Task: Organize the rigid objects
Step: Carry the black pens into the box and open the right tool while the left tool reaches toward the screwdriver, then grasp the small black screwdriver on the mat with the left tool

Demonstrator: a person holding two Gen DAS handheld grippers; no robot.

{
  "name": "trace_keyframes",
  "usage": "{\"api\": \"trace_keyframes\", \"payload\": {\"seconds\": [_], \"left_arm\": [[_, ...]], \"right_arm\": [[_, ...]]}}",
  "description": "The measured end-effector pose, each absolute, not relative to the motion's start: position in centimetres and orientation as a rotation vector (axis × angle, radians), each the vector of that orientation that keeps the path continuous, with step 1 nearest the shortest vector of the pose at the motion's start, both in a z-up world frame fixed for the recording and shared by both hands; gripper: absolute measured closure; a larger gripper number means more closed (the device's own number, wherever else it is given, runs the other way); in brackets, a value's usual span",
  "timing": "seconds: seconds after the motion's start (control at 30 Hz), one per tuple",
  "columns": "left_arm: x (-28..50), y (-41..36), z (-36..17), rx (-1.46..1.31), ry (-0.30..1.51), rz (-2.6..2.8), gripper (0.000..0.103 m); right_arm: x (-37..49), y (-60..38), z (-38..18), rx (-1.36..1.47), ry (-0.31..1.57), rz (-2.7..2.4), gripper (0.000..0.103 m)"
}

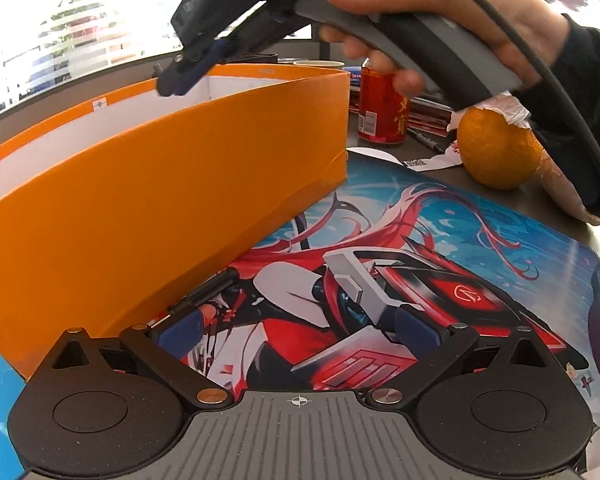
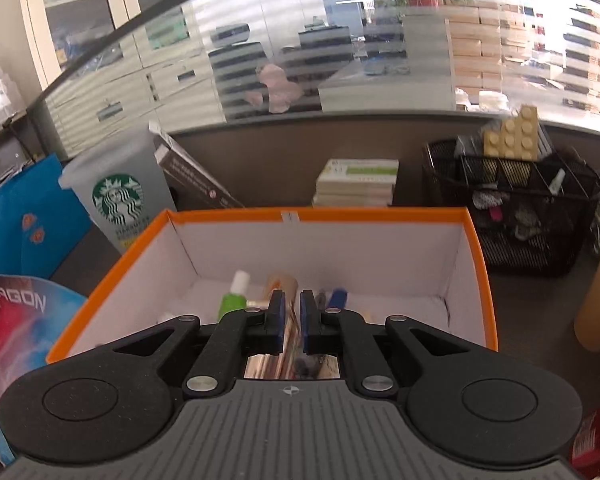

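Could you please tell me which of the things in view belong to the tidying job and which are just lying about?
Job: orange box, green bottle and blue pen inside it, right gripper, left gripper.
Lying about: Starbucks cup, mesh organizer, red can, orange.

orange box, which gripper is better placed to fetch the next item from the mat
Left. The left gripper is open, low over the mouse mat, beside the orange box. The right gripper is above the box interior, fingers nearly together.
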State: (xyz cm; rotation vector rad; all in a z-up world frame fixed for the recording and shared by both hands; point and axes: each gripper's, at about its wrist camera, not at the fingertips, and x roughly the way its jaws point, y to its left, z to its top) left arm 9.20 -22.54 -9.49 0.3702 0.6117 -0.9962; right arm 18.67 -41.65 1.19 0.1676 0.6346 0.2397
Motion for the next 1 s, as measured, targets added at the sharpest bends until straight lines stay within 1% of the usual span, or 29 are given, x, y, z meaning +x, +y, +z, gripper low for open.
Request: {"api": "trace_keyframes", "payload": {"seconds": [0.03,0.23,0.3,0.37,0.47,0.57,0.77,0.9,1.0], "left_arm": [[9.1,-22.4,-9.4,0.367,0.608,-0.991,0.002],[8.6,-21.0,-8.5,0.344,0.562,-0.958,0.002],[8.5,-20.5,-8.2,0.33,0.551,-0.945,0.002],[8.5,-20.3,-8.1,0.325,0.544,-0.94,0.002],[8.5,-20.4,-8.1,0.354,0.544,-0.925,0.002],[8.2,-20.0,-8.0,0.353,0.546,-0.923,0.002],[7.6,-18.6,-7.9,0.371,0.535,-0.889,0.002],[7.7,-17.4,-7.7,0.354,0.538,-0.866,0.002],[7.8,-16.7,-7.5,0.347,0.533,-0.858,0.002]], "right_arm": [[17.9,-41.7,1.3,0.169,0.618,0.244,0.092],[10.0,-39.8,2.6,0.135,0.505,0.39,0.091],[7.7,-38.8,2.0,0.122,0.517,0.447,0.089],[6.7,-37.7,0.7,0.105,0.563,0.482,0.089],[6.9,-36.5,-1.8,0.05,0.636,0.457,0.089],[8.2,-36.7,-3.9,0.091,0.693,0.439,0.089],[9.6,-35.8,-6.1,0.037,0.722,0.396,0.088],[9.7,-34.7,-6.9,-0.067,0.706,0.345,0.084],[9.8,-34.5,-7.3,-0.082,0.698,0.358,0.079]]}}
